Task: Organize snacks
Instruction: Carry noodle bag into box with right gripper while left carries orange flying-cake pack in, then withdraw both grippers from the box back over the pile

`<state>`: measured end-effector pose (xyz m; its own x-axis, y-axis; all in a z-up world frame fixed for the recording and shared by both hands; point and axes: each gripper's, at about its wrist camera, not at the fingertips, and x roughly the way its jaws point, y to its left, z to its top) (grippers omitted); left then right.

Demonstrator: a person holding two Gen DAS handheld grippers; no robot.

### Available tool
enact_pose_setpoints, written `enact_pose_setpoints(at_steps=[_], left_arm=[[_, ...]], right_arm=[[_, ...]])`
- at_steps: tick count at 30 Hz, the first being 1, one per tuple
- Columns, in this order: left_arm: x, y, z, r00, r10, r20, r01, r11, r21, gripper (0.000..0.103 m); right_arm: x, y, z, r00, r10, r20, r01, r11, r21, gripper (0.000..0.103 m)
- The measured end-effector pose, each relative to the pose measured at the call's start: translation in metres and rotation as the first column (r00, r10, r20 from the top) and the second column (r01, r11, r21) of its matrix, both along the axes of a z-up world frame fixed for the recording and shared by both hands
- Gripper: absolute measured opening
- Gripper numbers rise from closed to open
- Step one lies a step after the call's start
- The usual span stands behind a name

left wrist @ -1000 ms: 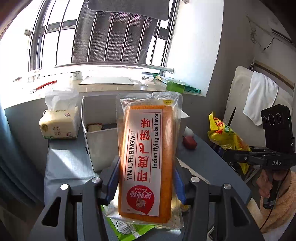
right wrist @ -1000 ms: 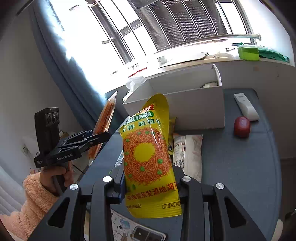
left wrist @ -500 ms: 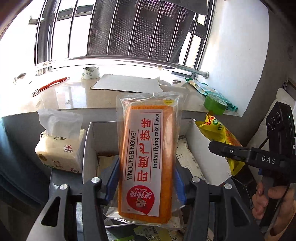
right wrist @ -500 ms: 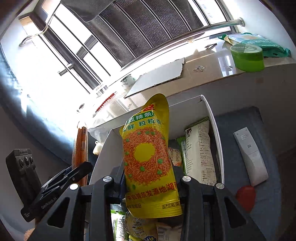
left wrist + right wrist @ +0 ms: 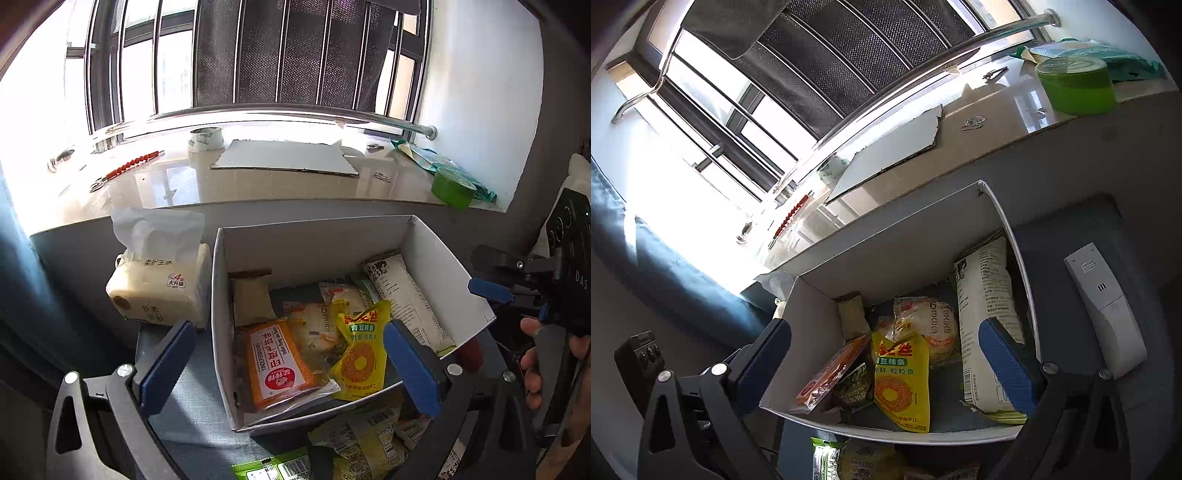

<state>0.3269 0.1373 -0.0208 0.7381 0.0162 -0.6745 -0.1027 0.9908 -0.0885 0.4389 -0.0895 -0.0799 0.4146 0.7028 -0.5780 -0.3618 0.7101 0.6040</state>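
A white cardboard box (image 5: 221,295) (image 5: 886,243) holds several snack packs. The orange flying-cake pack (image 5: 277,365) (image 5: 831,373) lies in it at the front left. The yellow snack bag (image 5: 360,354) (image 5: 901,380) lies beside it. A long white pack (image 5: 406,295) (image 5: 986,314) leans along the right wall. My left gripper (image 5: 288,365) is open and empty above the box. My right gripper (image 5: 886,365) is open and empty above the box too, and it shows at the right of the left wrist view (image 5: 487,288).
More snack packs (image 5: 354,439) (image 5: 857,461) lie on the blue cloth before the box. A tissue pack (image 5: 159,284) stands left of it. A white remote (image 5: 1104,306) lies to the right. A green tape roll (image 5: 452,186) (image 5: 1075,85) and cardboard sheet (image 5: 284,158) sit on the sill.
Both grippers have opened over the box. The orange cake pack and the yellow bag have dropped from them into the box.
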Motion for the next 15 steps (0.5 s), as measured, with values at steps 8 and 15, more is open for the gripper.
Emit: enact_pose_setpoints(at_steps=[8, 15], left_arm=[[-0.102, -0.029, 0.024, 0.994, -0.066, 0.087, 0.062, 0.997, 0.045, 0.103], [-0.202, -0.057, -0.004, 0.991, -0.051, 0.127, 0.055, 0.998, -0.026, 0.103]], right_arm=[[-0.083, -0.021, 0.036, 0.980, 0.147, 0.133, -0.144, 0.989, -0.028, 0.103], [-0.182, -0.056, 0.014, 0.961, 0.193, 0.200, -0.180, 0.980, -0.083, 0.103]])
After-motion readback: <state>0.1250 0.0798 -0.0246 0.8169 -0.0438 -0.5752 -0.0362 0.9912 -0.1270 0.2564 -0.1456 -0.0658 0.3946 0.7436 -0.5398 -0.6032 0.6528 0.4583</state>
